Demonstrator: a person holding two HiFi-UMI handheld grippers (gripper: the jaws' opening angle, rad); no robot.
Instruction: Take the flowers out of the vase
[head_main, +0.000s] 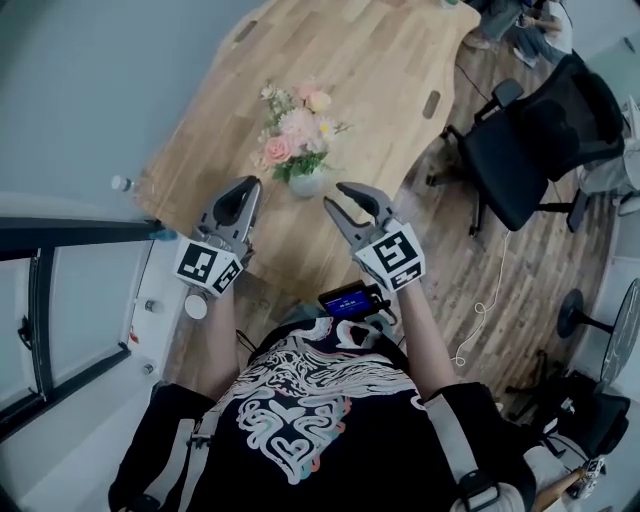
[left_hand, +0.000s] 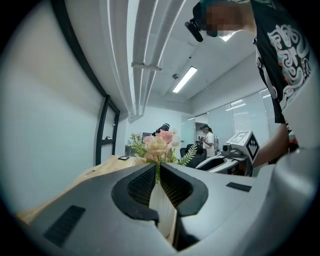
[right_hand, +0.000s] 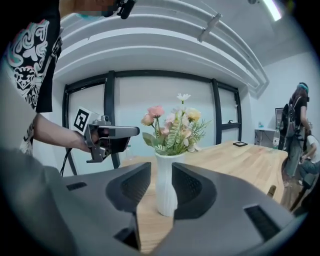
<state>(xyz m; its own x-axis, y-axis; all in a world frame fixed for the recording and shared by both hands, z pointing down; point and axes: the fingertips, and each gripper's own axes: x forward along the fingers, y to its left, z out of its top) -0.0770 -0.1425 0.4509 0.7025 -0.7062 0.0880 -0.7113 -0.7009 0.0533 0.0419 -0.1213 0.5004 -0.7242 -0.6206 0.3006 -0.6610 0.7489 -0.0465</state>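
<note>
Left gripper (left_hand: 157, 167) is clenched, empty; right gripper (right_hand: 161, 167) is released. Only the right gripper view shows the vase (right_hand: 166, 195) whole.

No words, numbers or brand names can be read. Black-and-white square code markers (head_main: 207, 266) stand on the cubes (head_main: 393, 260) of the left gripper (head_main: 241, 187) and right gripper (head_main: 338, 197); the lit blue screen (head_main: 347, 300) at the person's chest is too small to read.

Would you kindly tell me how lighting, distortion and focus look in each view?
Head view: dim, bluish cast, flowers sharp. Left gripper view: heavy fisheye with dark corners, ceiling light blown out. Right gripper view: window frames curve, vase crisp, near foreground soft.
</note>
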